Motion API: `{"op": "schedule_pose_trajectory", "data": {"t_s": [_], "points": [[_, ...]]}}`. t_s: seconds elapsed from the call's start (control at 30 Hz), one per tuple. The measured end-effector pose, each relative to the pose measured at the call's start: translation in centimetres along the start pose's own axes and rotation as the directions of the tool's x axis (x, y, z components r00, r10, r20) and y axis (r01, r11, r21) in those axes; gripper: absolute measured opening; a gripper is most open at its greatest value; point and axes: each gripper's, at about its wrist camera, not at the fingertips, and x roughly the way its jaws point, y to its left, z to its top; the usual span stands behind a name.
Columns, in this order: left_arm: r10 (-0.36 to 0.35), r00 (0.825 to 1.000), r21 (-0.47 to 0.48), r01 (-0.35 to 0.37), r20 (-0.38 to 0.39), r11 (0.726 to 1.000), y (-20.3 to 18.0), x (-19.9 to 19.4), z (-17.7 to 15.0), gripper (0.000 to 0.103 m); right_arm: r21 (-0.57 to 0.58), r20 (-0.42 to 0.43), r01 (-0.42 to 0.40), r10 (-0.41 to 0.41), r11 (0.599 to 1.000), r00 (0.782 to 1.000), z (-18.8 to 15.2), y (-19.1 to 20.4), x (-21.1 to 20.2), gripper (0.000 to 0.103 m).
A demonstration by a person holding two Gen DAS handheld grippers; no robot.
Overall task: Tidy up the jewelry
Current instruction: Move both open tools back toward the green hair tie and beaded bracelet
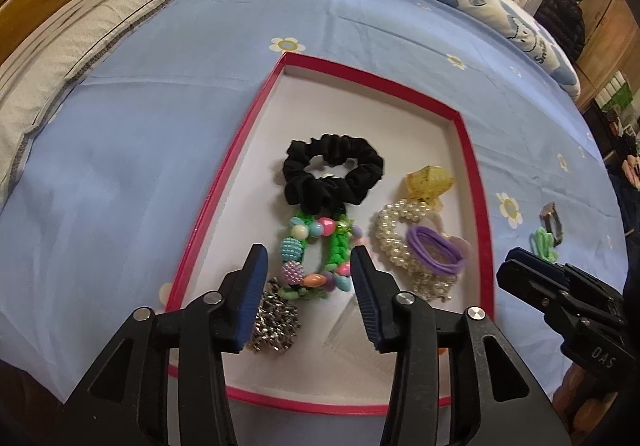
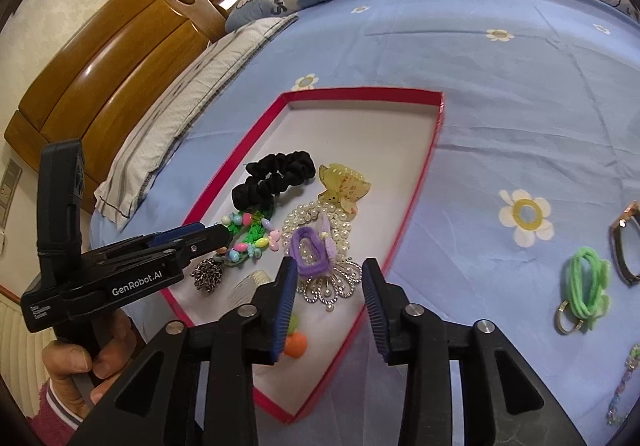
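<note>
Below the parted left claw [image 1: 310, 278] lies the beaded bracelet [image 1: 316, 258]

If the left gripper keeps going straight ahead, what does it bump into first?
Probably the colorful beaded bracelet. It lies in the red tray right between the open fingers of the left gripper. The black scrunchie sits farther on. Depth is hard to judge.

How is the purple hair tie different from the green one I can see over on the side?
The purple hair tie lies inside the red-rimmed box, on top of a pearl piece; the green hair tie lies outside it, directly on the blue bedsheet. The purple one sits among other accessories, while the green one lies beside a ring. Both are thin elastic loops bunched into coils, and neither is held.
</note>
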Motion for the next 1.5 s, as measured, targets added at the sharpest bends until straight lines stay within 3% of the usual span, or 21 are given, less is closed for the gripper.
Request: {"op": "schedule_pose_trajectory", "data": {"t_s": [0.1, 0.63, 1.5], "points": [[0.0, 1.0, 0.007, 0.0, 0.008, 1.0, -0.4, -0.5, -0.1, 0.056, 0.013, 0.017, -0.002, 0.002, 1.0, 1.0, -0.3, -0.3, -1.1, 0.038], [-0.039, 0.999, 0.064, 0.037, 0.036, 0.997, -3.8, -3.2, -1.4, 0.056, 0.117, 0.076, 0.03, -0.039, 0.993, 0.996, -3.1, -4.9, -6.4, 0.042], [-0.164, 0.985, 0.231, 0.172, -0.056, 0.957, -14.6, -2.2, -3.7, 0.056, 0.357, 0.135, 0.157, -0.218, 0.921, 0.967, -8.8, -15.9, -14.3, 0.043]]}}
